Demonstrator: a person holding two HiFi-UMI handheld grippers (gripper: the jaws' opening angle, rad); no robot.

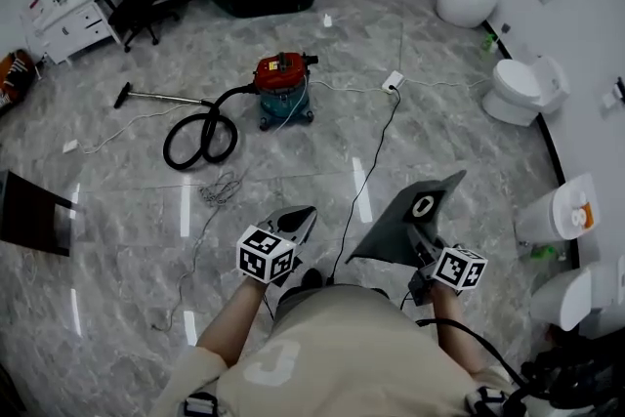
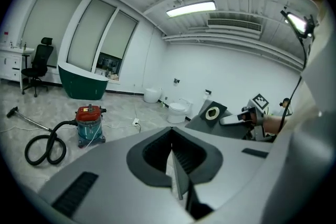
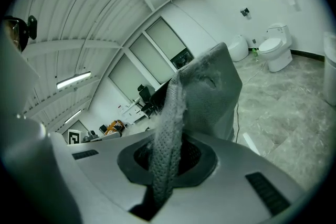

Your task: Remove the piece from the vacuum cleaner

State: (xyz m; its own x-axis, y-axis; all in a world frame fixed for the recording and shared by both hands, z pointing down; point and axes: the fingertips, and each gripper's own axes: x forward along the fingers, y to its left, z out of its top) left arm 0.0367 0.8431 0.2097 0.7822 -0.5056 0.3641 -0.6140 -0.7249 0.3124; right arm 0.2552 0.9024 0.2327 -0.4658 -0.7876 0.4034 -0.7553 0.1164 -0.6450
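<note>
Because the grey piece [image 3: 210,89] fills the middle of the right gripper view, whatever stands behind it there is hidden. Only its near edge shows sharply: a perforated, mesh-like fabric strip pinched between the closed jaws of the right gripper [image 3: 167,165]. From the head view the same piece [image 1: 415,210] reads as a flat, angular dark-grey panel with a round hole ringed in white, its lower corner covered by the right gripper [image 1: 422,244]. The left gripper view catches that ringed hole face-on on the piece [image 2: 212,113], off to the right and well apart from the vacuum cleaner [image 2: 89,123]. The left gripper [image 2: 176,165] has its jaws pressed together with nothing between them. In the head view the left gripper [image 1: 293,225] sits near the right one, above the person's torso [image 1: 332,347], which cuts off the floor beneath. The vacuum cleaner [image 1: 285,91], red-topped over a teal drum, stands on the glossy, grey, marble-patterned floor [image 1: 117,210], its black hose [image 1: 200,140] coiled in a loop beside it. Whether the drum's lid is fully seated is too small to tell.
</note>
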